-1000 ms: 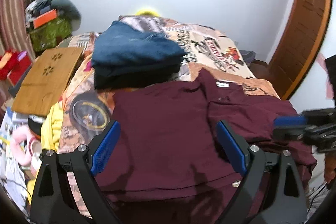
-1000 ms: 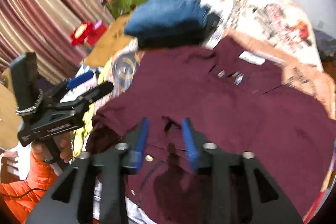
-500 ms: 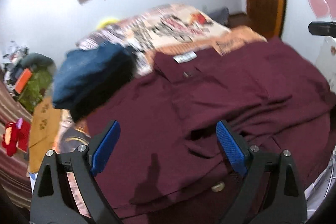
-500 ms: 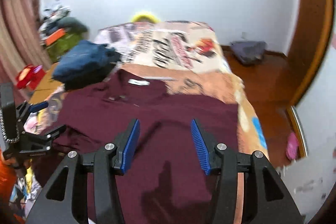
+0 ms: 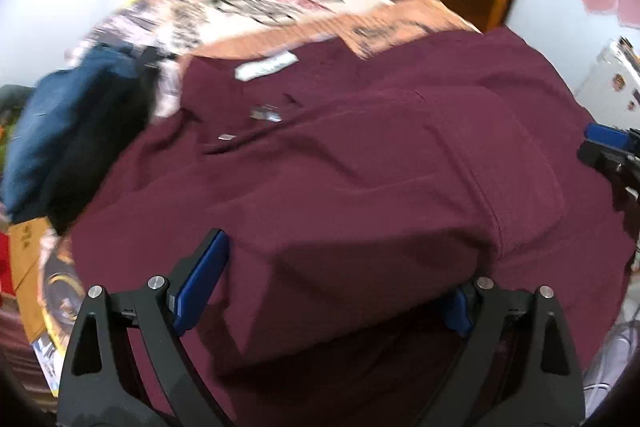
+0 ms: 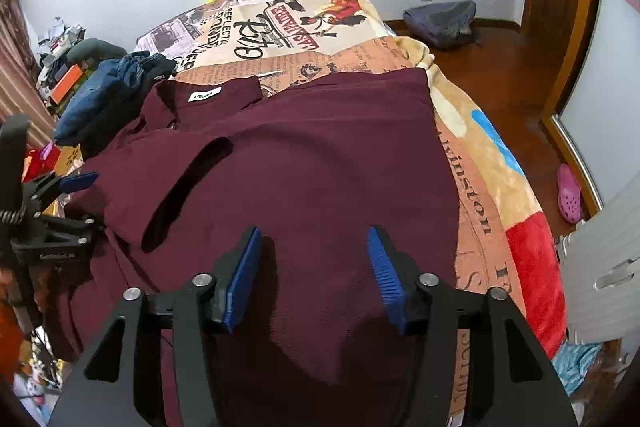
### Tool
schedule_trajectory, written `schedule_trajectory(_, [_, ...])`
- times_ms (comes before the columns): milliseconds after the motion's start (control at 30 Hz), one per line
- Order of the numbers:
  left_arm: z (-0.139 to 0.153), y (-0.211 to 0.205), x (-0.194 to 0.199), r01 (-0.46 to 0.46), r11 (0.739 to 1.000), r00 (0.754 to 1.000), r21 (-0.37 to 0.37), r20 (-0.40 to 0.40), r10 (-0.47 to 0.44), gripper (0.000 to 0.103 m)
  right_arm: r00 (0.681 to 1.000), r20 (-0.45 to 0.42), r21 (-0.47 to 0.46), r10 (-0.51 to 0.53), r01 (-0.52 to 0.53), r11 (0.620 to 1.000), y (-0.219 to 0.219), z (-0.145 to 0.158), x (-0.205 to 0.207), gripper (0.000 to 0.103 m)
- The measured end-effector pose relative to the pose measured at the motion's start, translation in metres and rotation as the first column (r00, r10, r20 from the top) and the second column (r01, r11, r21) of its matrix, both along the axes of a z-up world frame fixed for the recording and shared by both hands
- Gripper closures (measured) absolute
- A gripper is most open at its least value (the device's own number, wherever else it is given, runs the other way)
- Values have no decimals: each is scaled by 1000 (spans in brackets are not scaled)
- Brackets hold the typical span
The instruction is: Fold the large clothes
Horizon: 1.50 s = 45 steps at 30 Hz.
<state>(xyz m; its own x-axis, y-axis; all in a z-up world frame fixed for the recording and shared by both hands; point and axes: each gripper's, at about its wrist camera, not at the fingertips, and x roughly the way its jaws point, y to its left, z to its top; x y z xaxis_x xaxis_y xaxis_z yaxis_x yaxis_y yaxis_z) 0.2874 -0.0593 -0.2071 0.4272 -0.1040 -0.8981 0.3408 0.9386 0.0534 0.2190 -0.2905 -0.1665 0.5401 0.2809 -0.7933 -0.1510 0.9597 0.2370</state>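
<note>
A large maroon shirt (image 5: 360,163) lies spread on the bed with its collar and white label (image 5: 266,66) at the far side. My left gripper (image 5: 336,267) is open wide and low over the shirt's near part. A raised fold of cloth sits between its fingers and covers part of the right pad (image 5: 456,311). My right gripper (image 6: 314,233) hovers over the maroon shirt (image 6: 320,155) toward its right side. Its jaws are opening, with only flat cloth beneath them and nothing pinched. Each view shows the other gripper at its edge: the right gripper (image 5: 608,147) and the left gripper (image 6: 60,203).
Folded blue jeans (image 6: 108,95) lie on the bed left of the collar. The printed blanket (image 6: 480,187) shows beyond the shirt's right edge. A grey bag (image 6: 440,19) and a pink shoe (image 6: 570,193) lie on the wooden floor. A white cabinet (image 6: 600,267) stands at the right.
Both grippers swung across and dropped closer to the shirt. The right gripper's jaws widened. The left gripper now has a fold of cloth between its fingers.
</note>
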Motion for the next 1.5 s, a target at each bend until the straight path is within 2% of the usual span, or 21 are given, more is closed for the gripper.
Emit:
schedule_trajectory(100, [-4,-7,10,14,1000,1000,-19,-23,-14,10,1000,4,-2,-8,8,1000,0,-4,0,46])
schedule_trajectory(167, [-2,-4,16,0,998,1000,-59,-22,-1,13,1000,3,-2,-8,8,1000,-2,-5,1,46])
schedule_trajectory(233, [3,3,20,-28,995,1000,-100,-11,27,35,1000,-4,-3,-3,3,1000,-3,-4,2,46])
schedule_trajectory(267, [6,7,22,-42,992,999,-118,-8,41,42,1000,-9,-3,-1,1,1000,-4,-3,4,46])
schedule_trajectory(333, [14,18,25,-71,985,997,-160,1,72,65,1000,-16,-9,2,-2,1000,-3,-4,4,45])
schedule_trajectory(367, [18,26,26,-85,978,996,-190,9,88,69,1000,-18,-15,4,-4,1000,-2,-4,5,45])
schedule_trajectory(433, [23,41,28,-118,966,992,-232,20,126,85,1000,-17,-30,7,-8,1000,0,-4,6,45])
schedule_trajectory(533, [32,73,28,-187,935,978,-301,29,205,94,1000,-14,-35,2,-3,999,1,-4,6,44])
schedule_trajectory(700, [50,125,8,-285,879,944,-382,46,326,97,1000,-11,-37,-5,5,999,2,-4,5,44])
schedule_trajectory(767, [56,149,-4,-331,848,921,-414,53,386,97,1000,-12,-43,-5,5,999,2,-4,6,43])
schedule_trajectory(900, [58,190,-30,-414,816,869,-402,90,486,97,1000,-16,-50,-11,10,999,4,-2,10,43])
schedule_trajectory(1000, [41,215,-41,-469,783,849,-408,37,528,97,1000,-21,-51,-17,16,999,6,-2,14,43])
schedule_trajectory(1067, [22,224,-45,-511,777,838,-367,-13,546,97,1000,-22,-50,-21,20,999,7,-1,15,43])
schedule_trajectory(1100, [14,228,-48,-526,772,834,-357,-42,550,97,999,-22,-49,-23,22,999,7,-1,15,43])
schedule_trajectory(1167, [-6,234,-52,-552,741,826,-381,-134,547,97,999,-23,-53,-26,25,998,8,0,15,43])
schedule_trajectory(1267, [-27,244,-60,-600,678,796,-424,-228,561,92,999,-23,-63,-28,26,998,9,0,14,43])
schedule_trajectory(1333, [-34,250,-67,-625,623,773,-470,-264,577,68,999,-24,-69,-27,25,997,10,1,14,43])
schedule_trajectory(1367, [-37,254,-69,-629,593,767,-503,-277,579,60,999,-24,-73,-26,24,997,10,1,14,43])
schedule_trajectory(1400, [-41,258,-71,-633,547,758,-548,-294,583,50,999,-24,-76,-26,24,997,11,1,14,43])
schedule_trajectory(1500, [-50,263,-68,-663,467,726,-585,-350,592,47,999,-24,-82,-30,28,996,12,1,15,43])
